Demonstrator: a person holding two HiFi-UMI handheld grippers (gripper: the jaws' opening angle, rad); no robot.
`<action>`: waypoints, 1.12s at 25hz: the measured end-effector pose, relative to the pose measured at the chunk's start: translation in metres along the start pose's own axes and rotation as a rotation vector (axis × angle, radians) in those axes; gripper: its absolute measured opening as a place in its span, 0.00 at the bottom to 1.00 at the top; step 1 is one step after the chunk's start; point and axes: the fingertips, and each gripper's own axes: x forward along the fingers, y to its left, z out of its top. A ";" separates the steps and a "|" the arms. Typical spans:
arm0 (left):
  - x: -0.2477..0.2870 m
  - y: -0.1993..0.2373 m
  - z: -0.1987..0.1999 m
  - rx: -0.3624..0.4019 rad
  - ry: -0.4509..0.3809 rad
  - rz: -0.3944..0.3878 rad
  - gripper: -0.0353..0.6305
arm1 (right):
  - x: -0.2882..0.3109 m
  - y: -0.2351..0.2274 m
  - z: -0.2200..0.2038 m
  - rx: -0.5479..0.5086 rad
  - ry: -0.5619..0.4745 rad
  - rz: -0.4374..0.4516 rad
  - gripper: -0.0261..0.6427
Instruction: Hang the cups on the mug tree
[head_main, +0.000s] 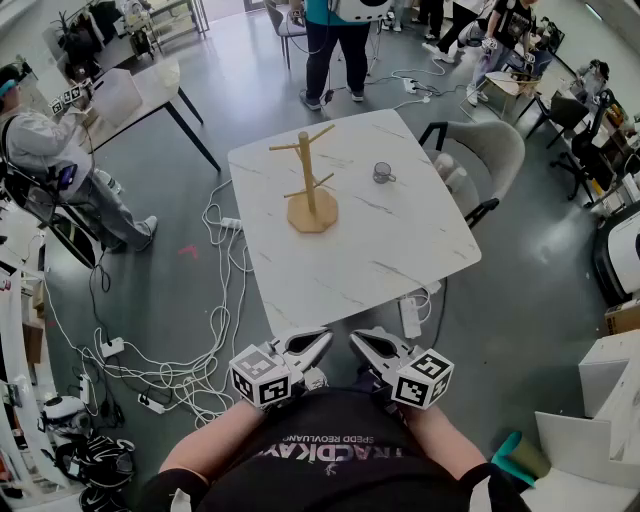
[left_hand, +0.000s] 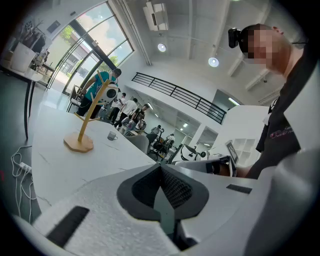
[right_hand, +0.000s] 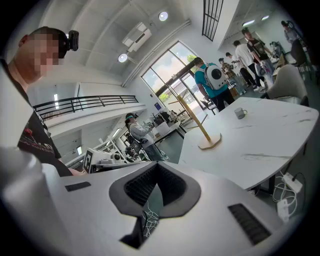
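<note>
Across the middle of the white marbled tabletop (head_main: 400, 250) stands the wooden mug tree (head_main: 310, 190), upright, its pegs bare. Down at the near edge, close to the person's body, the left gripper (head_main: 316, 342) and the right gripper (head_main: 364, 342) each have their jaws pressed together on nothing. Smallest is the single grey cup (head_main: 384, 173), upright, near the tree on its right and well apart from both grippers. Likely trouble: a pinch on its thin rim may slip, or a reaching gripper could nudge the light tree and tip it while threading the handle over a peg.
</note>
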 end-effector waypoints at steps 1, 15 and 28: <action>0.000 0.000 0.000 0.000 0.000 0.000 0.05 | 0.000 0.000 0.000 -0.001 0.000 0.000 0.05; -0.001 -0.002 -0.001 0.000 0.000 -0.003 0.05 | -0.002 0.002 0.006 0.004 -0.034 0.006 0.06; 0.000 -0.001 -0.003 0.004 0.007 -0.007 0.05 | 0.000 0.000 0.004 0.008 -0.028 0.001 0.05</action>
